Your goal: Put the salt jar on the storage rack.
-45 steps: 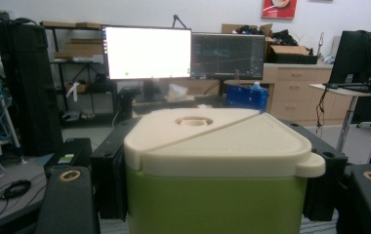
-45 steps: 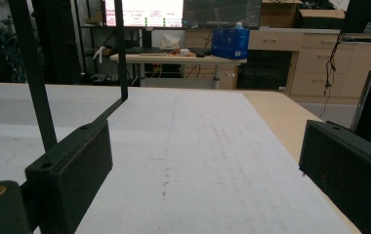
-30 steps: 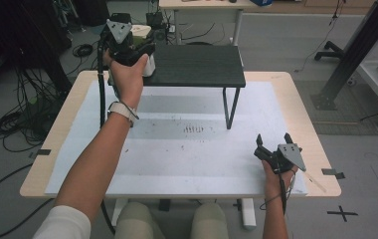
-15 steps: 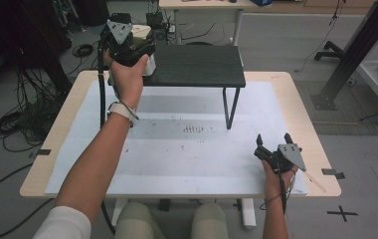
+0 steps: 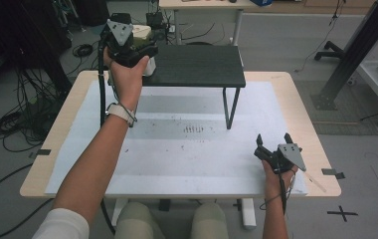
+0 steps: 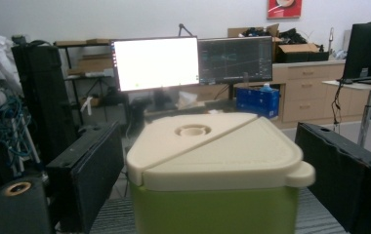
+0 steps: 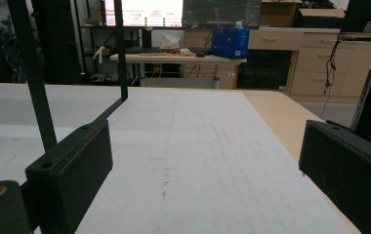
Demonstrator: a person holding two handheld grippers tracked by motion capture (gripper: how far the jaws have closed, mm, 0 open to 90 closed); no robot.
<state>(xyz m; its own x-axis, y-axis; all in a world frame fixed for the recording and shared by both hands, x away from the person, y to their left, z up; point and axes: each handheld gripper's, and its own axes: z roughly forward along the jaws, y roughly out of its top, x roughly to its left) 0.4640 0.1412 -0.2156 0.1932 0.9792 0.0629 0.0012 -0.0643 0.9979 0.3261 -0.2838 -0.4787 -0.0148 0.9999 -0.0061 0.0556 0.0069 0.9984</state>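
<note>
A lime-green container (image 6: pixel 213 204) with a cream lid (image 6: pixel 208 146) stands on the left end of the black raised shelf (image 5: pixel 197 64). My left gripper (image 5: pixel 140 45) reaches it from the near side. Its jaws have just been opening and now stand either side of the container (image 5: pixel 144 34), with a gap showing at each side in the left gripper view. My right gripper (image 5: pixel 272 140) rests low over the white mat (image 5: pixel 177 149) near the front right corner. It is open, with nothing between its black pads (image 7: pixel 76 165).
The shelf stands on thin black legs (image 5: pixel 225 107) at the back of the table. A pale wooden table edge (image 5: pixel 316 134) runs along the right. Cables (image 5: pixel 18 124) lie on the floor at the left, and desks with monitors (image 6: pixel 156 63) stand beyond.
</note>
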